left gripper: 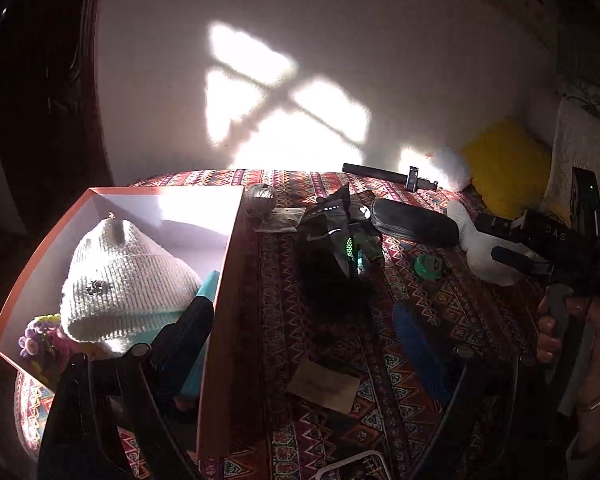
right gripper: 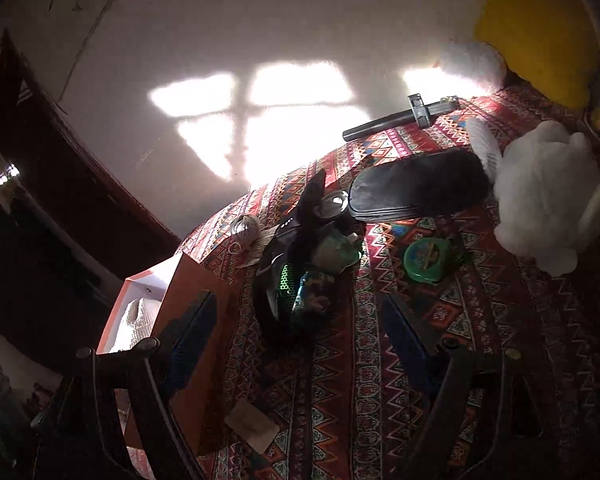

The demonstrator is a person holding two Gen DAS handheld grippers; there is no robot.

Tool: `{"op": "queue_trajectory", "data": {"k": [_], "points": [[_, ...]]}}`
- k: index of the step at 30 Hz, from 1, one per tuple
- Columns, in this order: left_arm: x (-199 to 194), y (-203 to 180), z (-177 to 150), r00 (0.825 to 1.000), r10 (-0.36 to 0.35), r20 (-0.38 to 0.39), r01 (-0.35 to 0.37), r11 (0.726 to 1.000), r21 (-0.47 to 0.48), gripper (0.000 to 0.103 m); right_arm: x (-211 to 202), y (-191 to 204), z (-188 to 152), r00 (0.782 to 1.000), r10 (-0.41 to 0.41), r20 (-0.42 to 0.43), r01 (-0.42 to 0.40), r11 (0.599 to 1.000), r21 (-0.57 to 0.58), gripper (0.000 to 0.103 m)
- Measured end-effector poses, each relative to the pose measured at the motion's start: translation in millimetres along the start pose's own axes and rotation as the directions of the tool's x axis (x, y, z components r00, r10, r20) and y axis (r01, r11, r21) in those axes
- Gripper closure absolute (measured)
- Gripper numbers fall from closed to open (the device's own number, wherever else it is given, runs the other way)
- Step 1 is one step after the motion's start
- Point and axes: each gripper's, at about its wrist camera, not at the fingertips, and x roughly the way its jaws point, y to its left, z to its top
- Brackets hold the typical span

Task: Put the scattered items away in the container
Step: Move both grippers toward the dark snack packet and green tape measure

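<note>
Patterned bedspread under a white wall with a bright window-light patch; landmark is the orange box. Left wrist view: box sits at the spread's left end, open, holding a white knit hat, a teal item by its right wall and a crochet piece in the near corner. Left gripper has jaws wide apart, nothing between the pads; one finger hangs over the box interior, the other over the spread right of the box wall. Just right of the box: twine ball at the far corner, dark pile with a green-lit patch, brown card nearer. Further right: black case, green tin, white plush, black rod by the wall, yellow cushion. Right gripper shows at the far right, held by a hand; its jaw state can't be read here. Right wrist view: box is lower left, hat visible inside. Right gripper jaws spread, empty, left finger in front of the box wall. Pile just right of the box, twine beyond its corner, card near its front. Case, tin, plush, rod, cushion well apart from the box, to the right.
</note>
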Motion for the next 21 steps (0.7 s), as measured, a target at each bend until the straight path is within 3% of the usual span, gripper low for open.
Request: {"op": "queue_trajectory", "data": {"k": [3,6,9,12,15,18,20,21], "points": [[38,-51,3,0.999,-0.008,-0.031,0.011,0.995,0.103,0.012,-14,-65,12,1.0,-0.019,-0.009,0.021,0.984,0.175,0.019],[80,-91,10,0.997,-0.03,-0.067,0.042,0.981,0.191,0.012,-17,-115,21,0.999,0.04,0.002,-0.039,0.947,0.319,0.019],[132,-113,22,0.989,-0.056,-0.136,0.087,0.969,0.231,0.012,-9,-139,24,0.995,0.091,-0.034,-0.073,0.932,0.356,0.019],[189,-118,33,0.978,-0.017,-0.209,0.067,0.969,0.237,0.012,6,-153,17,0.987,0.132,-0.089,-0.087,0.913,0.399,0.019],[239,-110,38,0.955,-0.002,-0.295,0.064,0.977,0.201,0.013,21,-158,16,0.98,0.158,-0.119,-0.094,0.902,0.422,0.019],[274,-100,30,0.937,0.052,-0.345,0.013,0.983,0.183,0.03,34,-152,20,0.976,0.164,-0.144,-0.093,0.91,0.403,0.019],[278,-96,27,0.944,0.105,-0.314,-0.046,0.981,0.19,0.065,41,-145,22,0.975,0.16,-0.156,-0.093,0.926,0.367,0.019],[275,-94,29,0.946,0.111,-0.305,-0.059,0.983,0.174,0.076,43,-141,22,0.975,0.151,-0.163,-0.087,0.934,0.346,0.019]]}}
